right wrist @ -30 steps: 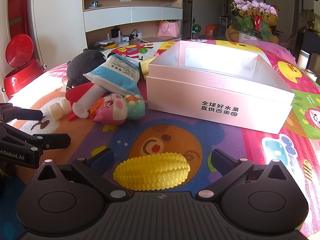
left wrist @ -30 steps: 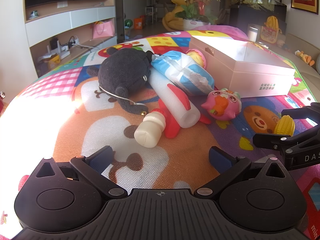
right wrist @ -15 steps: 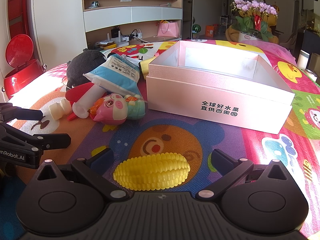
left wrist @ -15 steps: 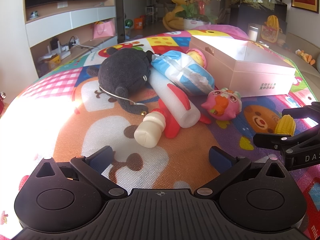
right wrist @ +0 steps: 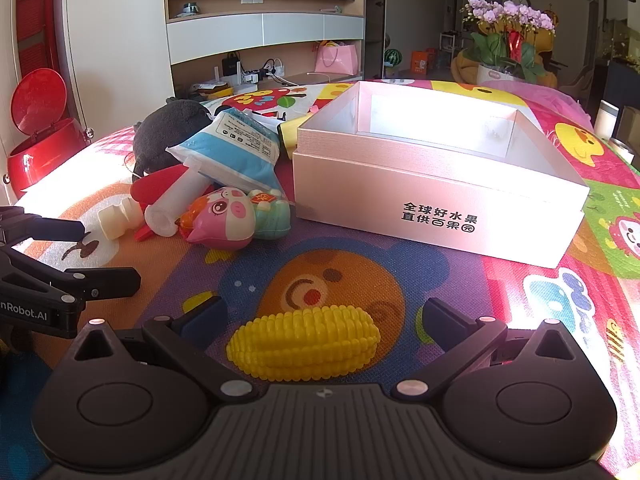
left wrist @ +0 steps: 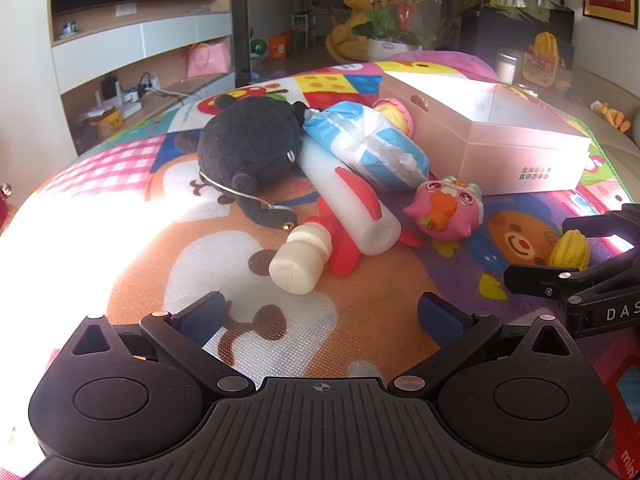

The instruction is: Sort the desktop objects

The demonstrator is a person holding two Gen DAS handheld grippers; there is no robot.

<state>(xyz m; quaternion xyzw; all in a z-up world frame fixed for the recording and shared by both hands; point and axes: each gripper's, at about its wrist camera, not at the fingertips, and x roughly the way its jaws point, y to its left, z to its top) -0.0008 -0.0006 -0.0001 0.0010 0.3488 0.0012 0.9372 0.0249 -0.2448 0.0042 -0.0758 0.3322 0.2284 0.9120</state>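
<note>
Right wrist view: corn [right wrist: 303, 343] lies crosswise between my right gripper's [right wrist: 322, 322] spread fingers, untouched; my left gripper [left wrist: 322, 312], also open, is farther off.

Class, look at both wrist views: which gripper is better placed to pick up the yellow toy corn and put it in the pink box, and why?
Right. The right gripper is open with the toy corn lying between its fingers and the open pink box straight ahead. The left gripper, also open, faces the small white bottle instead.
</note>
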